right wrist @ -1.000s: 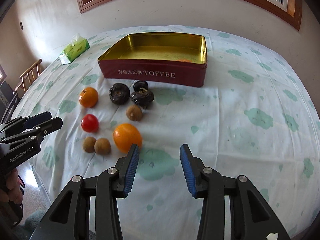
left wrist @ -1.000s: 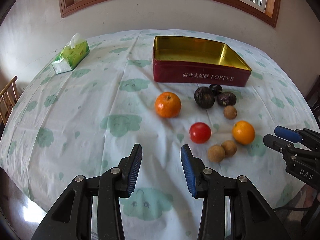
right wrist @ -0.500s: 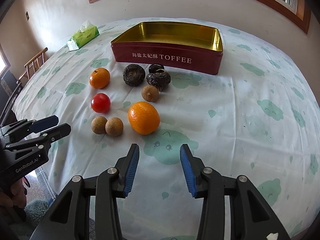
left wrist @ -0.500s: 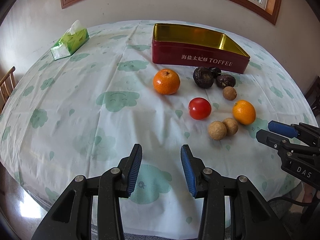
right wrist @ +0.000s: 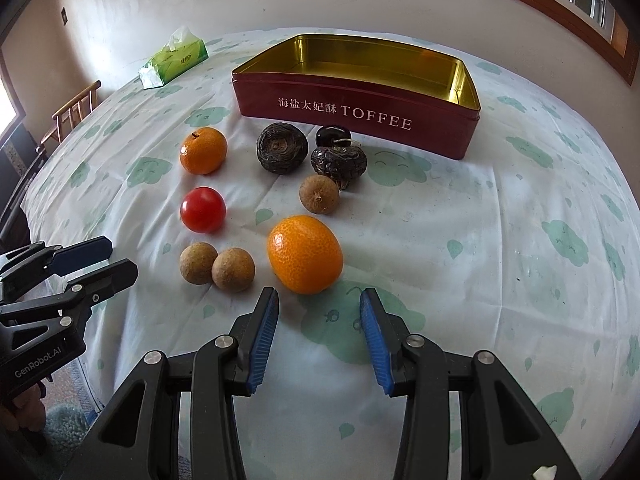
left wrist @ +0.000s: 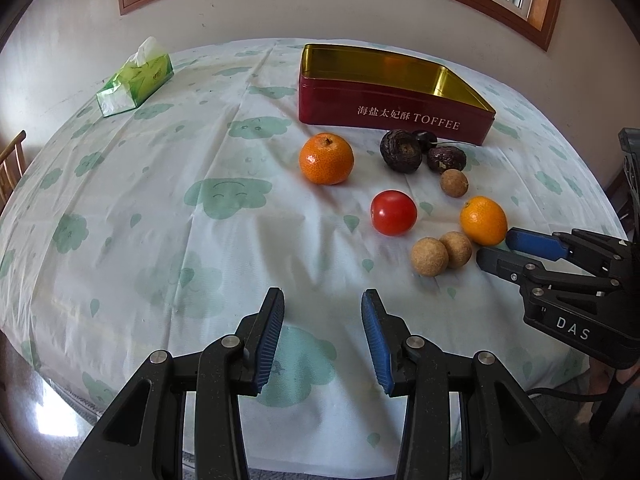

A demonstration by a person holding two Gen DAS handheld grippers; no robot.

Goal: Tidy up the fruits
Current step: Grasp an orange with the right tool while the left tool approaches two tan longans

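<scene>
Oval orange (right wrist: 305, 254) on worktop (right wrist: 500, 240), just ahead of right hand-held gripper (right wrist: 319, 326), jaws apart and empty, long axis slanting across the gap; left hand-held gripper (left wrist: 322, 334) farther off, likewise apart and empty.

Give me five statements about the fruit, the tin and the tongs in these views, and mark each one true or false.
1. The toffee tin has its lid off. True.
2. The red tomato lies inside the tin. False: it lies on the tablecloth, in front of the tin.
3. The right tongs are clamped on the nearer orange. False: they are open and empty, with the orange just ahead of their tips.
4. Two round brown fruits lie touching each other. True.
5. The left tongs hold the tissue pack. False: they are open and empty, and the pack sits far off on the table.
</scene>
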